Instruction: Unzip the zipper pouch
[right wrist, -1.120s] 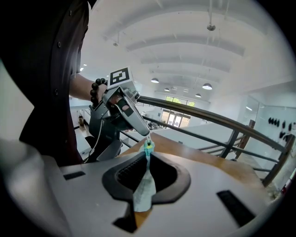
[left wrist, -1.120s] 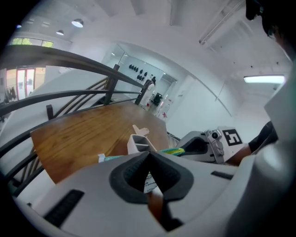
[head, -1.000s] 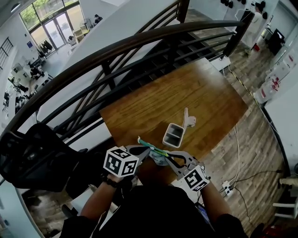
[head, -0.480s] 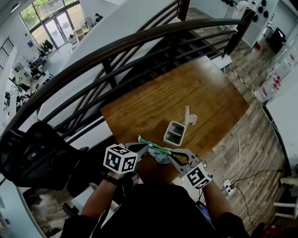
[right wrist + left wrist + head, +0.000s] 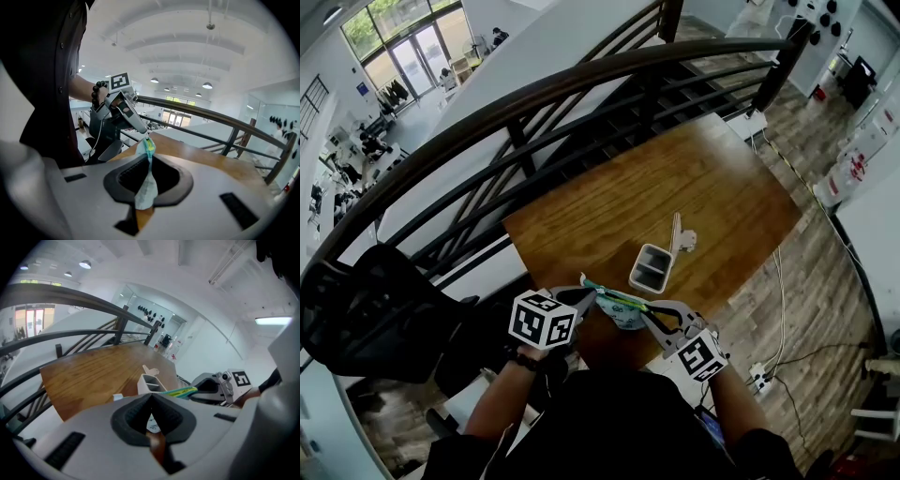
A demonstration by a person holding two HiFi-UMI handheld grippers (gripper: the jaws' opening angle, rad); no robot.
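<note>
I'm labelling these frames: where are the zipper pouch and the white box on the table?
zipper pouch (image 5: 625, 316), head view, pale body below the zip.
white box (image 5: 652, 270), head view, its open top.

Pale teal pouch (image 5: 622, 311) with green-yellow zip edge, brown wood-grain table (image 5: 675, 187), white box (image 5: 636, 274)

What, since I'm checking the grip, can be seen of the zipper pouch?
The zipper pouch is small, soft, pale bluish fabric with a green-and-yellow zipper band along its top. It hangs above the near edge of the wooden table, stretched between the left gripper and right gripper, each shut on one end. Whether it's unzipped can't be told.
</note>
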